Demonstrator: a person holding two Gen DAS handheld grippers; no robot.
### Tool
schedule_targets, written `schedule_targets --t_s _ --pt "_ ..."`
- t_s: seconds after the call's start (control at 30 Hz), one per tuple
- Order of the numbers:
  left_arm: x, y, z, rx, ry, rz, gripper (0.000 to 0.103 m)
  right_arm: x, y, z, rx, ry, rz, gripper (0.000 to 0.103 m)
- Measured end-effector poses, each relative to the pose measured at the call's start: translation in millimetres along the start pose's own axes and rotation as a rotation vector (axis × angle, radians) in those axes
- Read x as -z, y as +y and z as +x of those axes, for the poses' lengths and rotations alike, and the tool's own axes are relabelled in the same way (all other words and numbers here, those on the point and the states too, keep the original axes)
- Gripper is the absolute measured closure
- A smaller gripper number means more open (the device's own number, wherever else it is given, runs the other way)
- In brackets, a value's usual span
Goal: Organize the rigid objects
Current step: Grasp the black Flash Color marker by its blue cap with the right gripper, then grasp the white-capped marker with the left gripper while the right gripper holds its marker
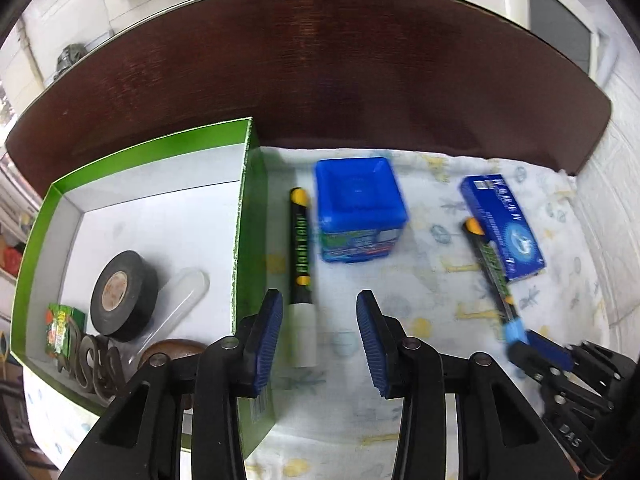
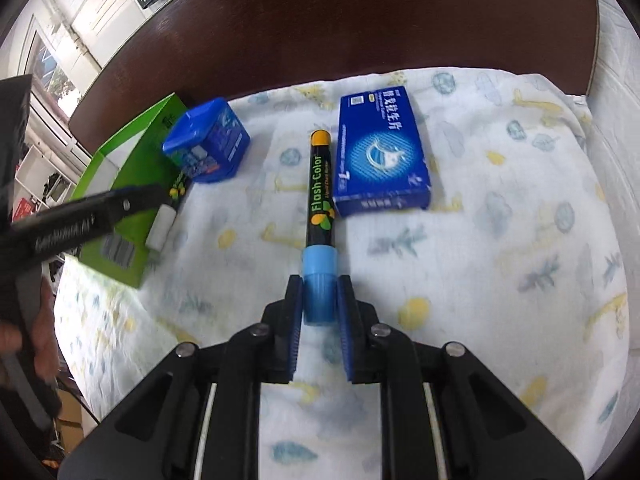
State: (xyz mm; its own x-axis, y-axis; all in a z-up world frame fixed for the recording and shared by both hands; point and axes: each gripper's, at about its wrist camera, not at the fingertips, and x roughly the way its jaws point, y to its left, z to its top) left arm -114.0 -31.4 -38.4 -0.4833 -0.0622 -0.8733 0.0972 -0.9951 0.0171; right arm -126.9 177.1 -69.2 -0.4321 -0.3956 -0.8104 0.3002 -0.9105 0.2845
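Printed cloth (image 2: 500,240) carries everything. Right gripper (image 2: 318,308) clamps the blue-capped marker (image 2: 320,200) by its cap between the fingers; it could pull off. Left gripper (image 1: 318,336) gapes, the white-capped marker (image 1: 301,256) just ahead beside its left finger, near the box (image 1: 40,220).

An open box (image 1: 44,216) sits at the left on the patterned cloth (image 2: 500,280), holding a tape roll (image 1: 122,294), a clear tube (image 1: 180,300) and a small packet (image 1: 60,330). Just right of the box lies a white-capped marker (image 1: 301,256), then a square tub (image 1: 358,208). Farther right, a blue-capped marker (image 2: 320,200) lies beside a flat carton (image 2: 382,152). A headboard (image 1: 340,60) stands behind.
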Motion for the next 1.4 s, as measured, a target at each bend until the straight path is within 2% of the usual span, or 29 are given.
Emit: schedule_targets --t_s 0.1,0.17,0.2,0.3,0.43,0.53,0.73,0.8,0.83,0.87,0.97,1.03,1.17,1.27,1.33,1.4 --pt "-2 9 3 -0.030 0.024 -0.023 0.062 4 -5 -2 -0.002 -0.003 0.004 0.086" --pt "-2 8 6 0.009 0.065 -0.017 0.061 4 -6 -1 -0.003 -0.007 0.015 0.086" --pt "-1 3 9 0.004 0.084 0.008 0.062 1 -6 3 0.000 -0.008 0.015 0.086" --pt "4 -8 14 -0.070 0.072 0.056 0.061 3 7 12 0.012 -0.005 -0.002 0.085" --pt "1 -10 19 -0.058 0.079 0.047 0.061 2 15 10 0.041 0.000 -0.039 0.083" --pt "-3 -18 28 -0.110 0.090 0.077 0.061 -6 16 11 0.060 -0.002 -0.039 0.076" --pt "-7 -19 35 -0.128 0.113 0.086 0.061 -22 20 24 0.078 0.021 -0.055 0.075" --pt "-6 -20 33 -0.083 0.116 0.094 0.063 -22 21 30 0.073 0.034 -0.052 0.081" --pt "-4 -19 32 0.004 0.138 0.082 0.069 -21 21 30 0.068 0.028 -0.051 0.083" --pt "-2 -22 29 0.047 0.144 0.081 0.075 -19 21 30 0.054 0.031 -0.045 0.085" --pt "13 -32 40 0.187 0.268 0.069 0.076 -13 18 27 0.031 0.032 -0.036 0.085" --pt "22 -35 36 0.146 0.218 0.093 0.076 -8 17 25 0.029 0.037 -0.043 0.085" --pt "20 -16 17 0.113 0.146 0.022 0.076 -1 13 20 0.035 0.036 -0.053 0.085" --pt "11 -8 2 0.017 0.082 -0.012 0.076 -2 10 21 0.043 0.044 -0.062 0.083" --pt "4 4 -1 0.022 0.086 -0.044 0.075 0 12 23 0.055 0.055 -0.051 0.080" --pt "0 8 2 0.037 0.113 -0.062 0.069 0 9 19 0.050 0.029 -0.017 0.078"
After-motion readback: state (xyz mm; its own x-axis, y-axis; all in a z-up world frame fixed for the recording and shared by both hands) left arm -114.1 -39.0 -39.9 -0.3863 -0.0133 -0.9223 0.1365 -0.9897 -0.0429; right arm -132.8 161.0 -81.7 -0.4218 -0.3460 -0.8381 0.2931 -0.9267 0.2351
